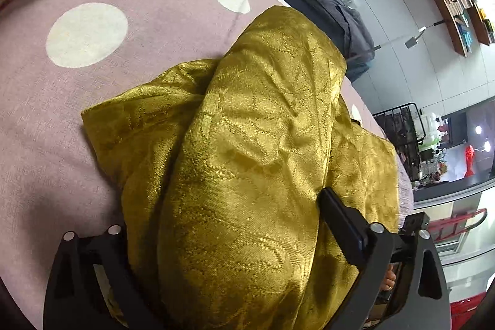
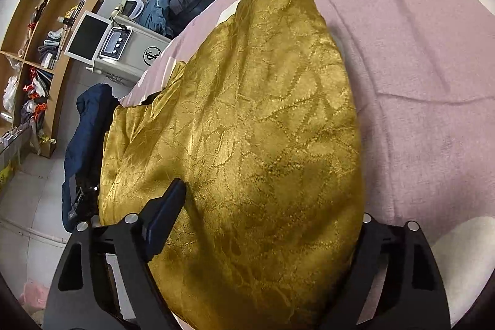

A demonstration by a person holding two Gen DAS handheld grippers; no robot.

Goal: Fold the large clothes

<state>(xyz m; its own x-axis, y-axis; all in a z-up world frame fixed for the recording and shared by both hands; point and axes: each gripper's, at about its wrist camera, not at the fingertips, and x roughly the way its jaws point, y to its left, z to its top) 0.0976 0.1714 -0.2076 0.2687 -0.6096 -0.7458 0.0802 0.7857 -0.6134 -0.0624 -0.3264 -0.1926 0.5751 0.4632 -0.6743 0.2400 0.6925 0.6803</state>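
Gold brocade garment point(image 1: 247, 144) is lying bunched on the pink polka-dot bed point(image 1: 62, 129), filling both the left gripper point(image 1: 216, 221) and right gripper point(image 2: 272, 206); whether either is clamping it, I cannot tell.

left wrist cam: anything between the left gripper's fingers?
Yes. In the left wrist view a bulging fold of the gold garment fills the gap between the left gripper fingers.

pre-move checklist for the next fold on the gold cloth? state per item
1. Gold cloth lies between the left tool's fingers: ok.
2. Same for the right tool: ok.
3. Pads pressing the cloth, either tool: cannot tell, one finger of each is hidden under the cloth.
4. Cloth flat: not ok, bunched into a raised hump.
5. Cloth fully on the pink bedspread: not ok, the near side hangs over the edge.
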